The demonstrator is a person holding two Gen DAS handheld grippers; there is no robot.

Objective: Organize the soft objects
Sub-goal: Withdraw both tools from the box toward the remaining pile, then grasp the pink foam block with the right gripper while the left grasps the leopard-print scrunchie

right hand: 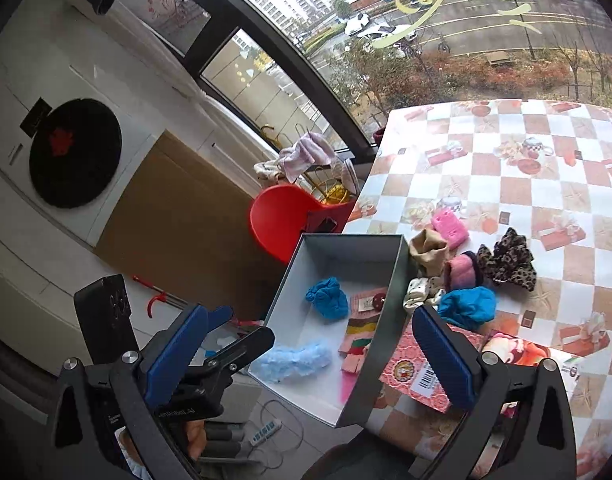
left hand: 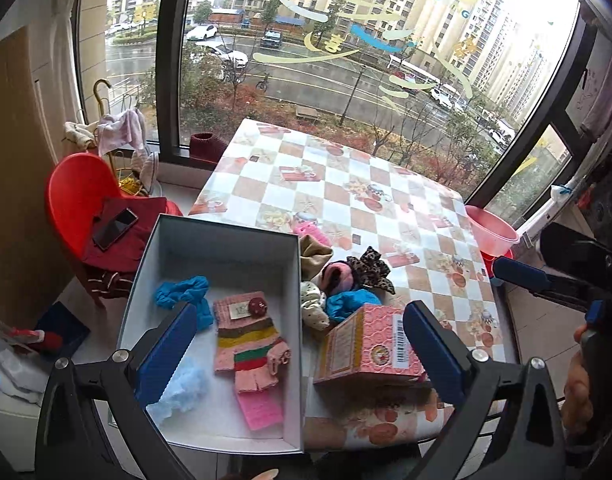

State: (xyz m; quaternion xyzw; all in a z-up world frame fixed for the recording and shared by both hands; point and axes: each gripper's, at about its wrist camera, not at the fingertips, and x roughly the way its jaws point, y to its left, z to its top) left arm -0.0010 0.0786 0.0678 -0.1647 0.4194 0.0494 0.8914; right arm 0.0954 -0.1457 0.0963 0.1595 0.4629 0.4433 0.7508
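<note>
A grey open box (left hand: pixel 294 280) (right hand: pixel 390 292) sits at the table's near left corner. In it lie a blue cloth (left hand: pixel 184 294) (right hand: pixel 328 298), a striped pink knit glove (left hand: pixel 248 340) (right hand: pixel 360 336) and a light blue fluffy piece (left hand: pixel 182 392) (right hand: pixel 294 358). Right of the box lies a pile: tan cloth (left hand: pixel 314 256), pink fuzzy item (left hand: pixel 340 274), leopard scrunchie (left hand: pixel 370 268) (right hand: pixel 506 260), dotted white cloth (left hand: pixel 314 306), blue cloth (left hand: pixel 352 304) (right hand: pixel 468 306). My left gripper (left hand: pixel 300 354) is open and empty above the box. My right gripper (right hand: pixel 312 356) is open and empty over the box's near edge.
A pink carton (left hand: pixel 370 346) (right hand: pixel 422 368) lies by the box on the checkered tablecloth (left hand: pixel 346 184). A red chair (left hand: pixel 82 200) with a phone stands left of the table. A pink basin (left hand: pixel 492 230) sits at the right. A small pink knit piece (right hand: pixel 450 228) lies further back.
</note>
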